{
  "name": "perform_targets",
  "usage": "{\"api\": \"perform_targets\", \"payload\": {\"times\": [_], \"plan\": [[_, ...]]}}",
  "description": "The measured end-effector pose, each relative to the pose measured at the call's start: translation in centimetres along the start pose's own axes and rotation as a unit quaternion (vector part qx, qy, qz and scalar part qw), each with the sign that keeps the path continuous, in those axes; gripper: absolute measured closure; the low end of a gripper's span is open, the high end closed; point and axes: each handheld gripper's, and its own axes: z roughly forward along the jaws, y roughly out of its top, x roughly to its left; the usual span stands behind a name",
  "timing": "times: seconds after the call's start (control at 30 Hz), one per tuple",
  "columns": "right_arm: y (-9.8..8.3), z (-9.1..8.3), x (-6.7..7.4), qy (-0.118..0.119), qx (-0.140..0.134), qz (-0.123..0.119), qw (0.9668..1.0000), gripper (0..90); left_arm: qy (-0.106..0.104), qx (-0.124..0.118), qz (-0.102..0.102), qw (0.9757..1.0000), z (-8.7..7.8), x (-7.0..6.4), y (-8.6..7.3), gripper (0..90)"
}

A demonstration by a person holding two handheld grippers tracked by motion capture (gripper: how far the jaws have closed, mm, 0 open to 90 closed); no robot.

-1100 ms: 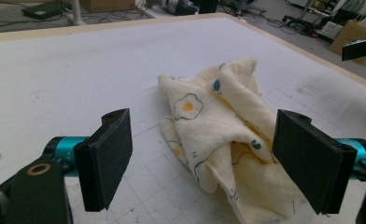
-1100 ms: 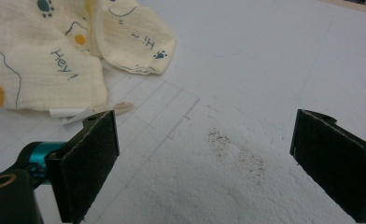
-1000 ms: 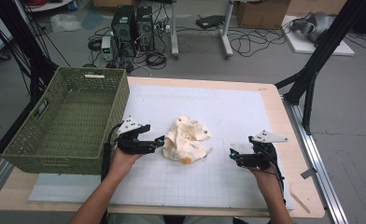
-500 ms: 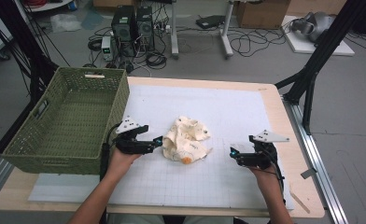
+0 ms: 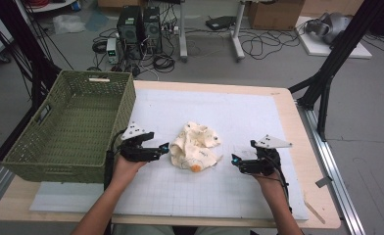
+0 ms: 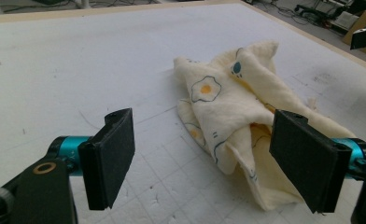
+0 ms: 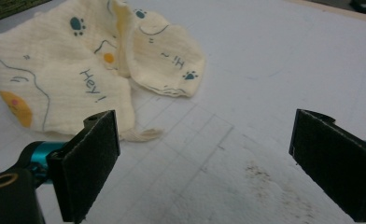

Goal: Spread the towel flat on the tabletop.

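A crumpled cream cloth [image 5: 196, 147] printed with eggs, paw marks and "Hey!" lies mid-table on the white mat [image 5: 239, 112]. My left gripper [image 5: 166, 146] is just left of it, open, tips pointing at the cloth's edge. In the left gripper view the cloth [image 6: 237, 107] lies between and beyond the spread jaws of the left gripper [image 6: 204, 140], with its near folds close to the right jaw. My right gripper [image 5: 234, 159] is open a short way right of the cloth. In the right gripper view the cloth [image 7: 78, 79] lies ahead, left of the right gripper [image 7: 204, 140].
A green woven basket [image 5: 67, 122] stands on the table's left side, close behind the left hand. The wooden table edge [image 5: 298, 122] borders the mat at right. Black frame legs, cables and computer boxes stand on the floor beyond.
The right gripper has edged slightly left toward the cloth. The left gripper has hardly moved. The cloth lies as before.
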Motion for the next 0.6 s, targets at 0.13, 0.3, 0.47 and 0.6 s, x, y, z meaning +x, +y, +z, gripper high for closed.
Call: {"api": "perform_targets", "payload": {"times": [0.13, 0.3, 0.47, 0.6], "plan": [[0.2, 1.1, 0.8, 0.019, 0.017, -0.012, 0.9996, 18.5, 0.0, -0.001, 0.001, 1.0, 0.0, 0.0, 0.0, 23.0], [0.8, 2.9, 1.6, 0.04, 0.031, -0.014, 0.9986, 19.3, 0.001, 0.001, -0.002, 1.0, 0.0, 0.0, 0.0, 23.2], [1.4, 5.5, 2.7, 0.072, 0.053, -0.022, 0.9957, 29.7, 0.001, 0.005, -0.004, 1.0, 0.1, 0.0, -0.1, 23.2], [1.2, 7.3, 3.7, 0.078, 0.083, -0.031, 0.993, 42.3, 0.001, 0.013, -0.005, 0.9999, 0.3, 0.1, -0.4, 24.3]]}}
